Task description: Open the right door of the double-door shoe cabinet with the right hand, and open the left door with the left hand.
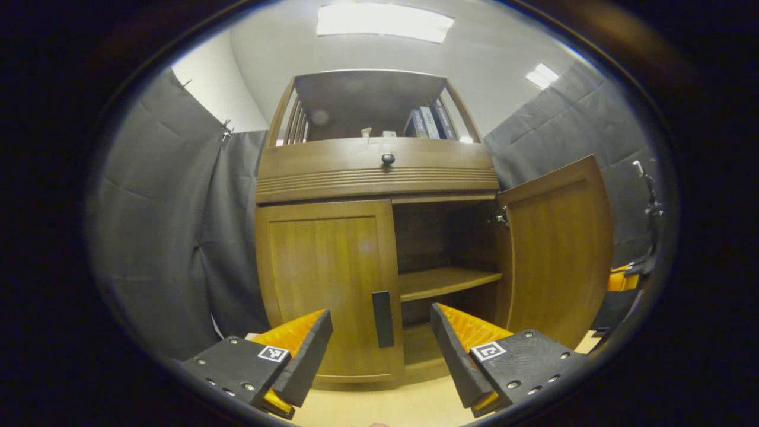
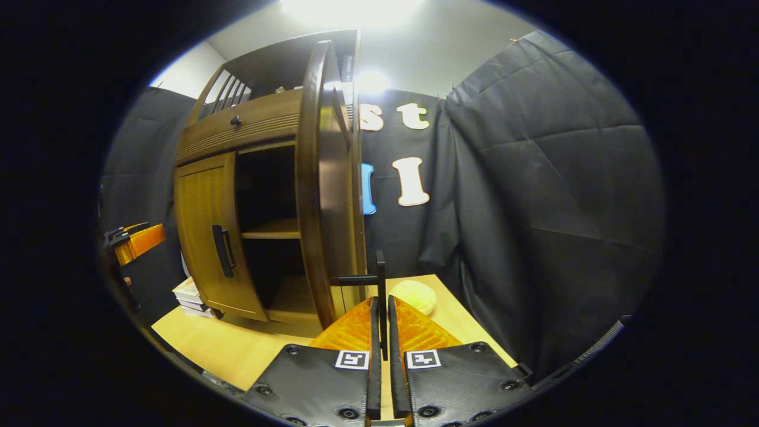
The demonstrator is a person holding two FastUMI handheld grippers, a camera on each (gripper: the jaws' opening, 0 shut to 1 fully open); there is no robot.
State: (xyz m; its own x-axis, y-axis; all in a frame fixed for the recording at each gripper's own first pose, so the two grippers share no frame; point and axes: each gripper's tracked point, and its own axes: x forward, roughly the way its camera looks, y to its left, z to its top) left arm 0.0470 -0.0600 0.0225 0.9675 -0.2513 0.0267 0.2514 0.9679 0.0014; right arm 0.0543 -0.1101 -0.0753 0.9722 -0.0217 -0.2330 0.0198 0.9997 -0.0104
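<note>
Right door: swung open — our right gripper clamps its handle.
Left door: closed — our left gripper spread before its handle.

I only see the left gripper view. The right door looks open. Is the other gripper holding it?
Observer: Yes. The right gripper is shut on the handle of the right door.
Operator: Is anything hiding behind that door?
Observer: A pale round thing lies on the table behind it.
Operator: What's left of the cabinet?
Observer: A small stack sits by its left corner. I can't tell whether it's books or boxes.
</note>
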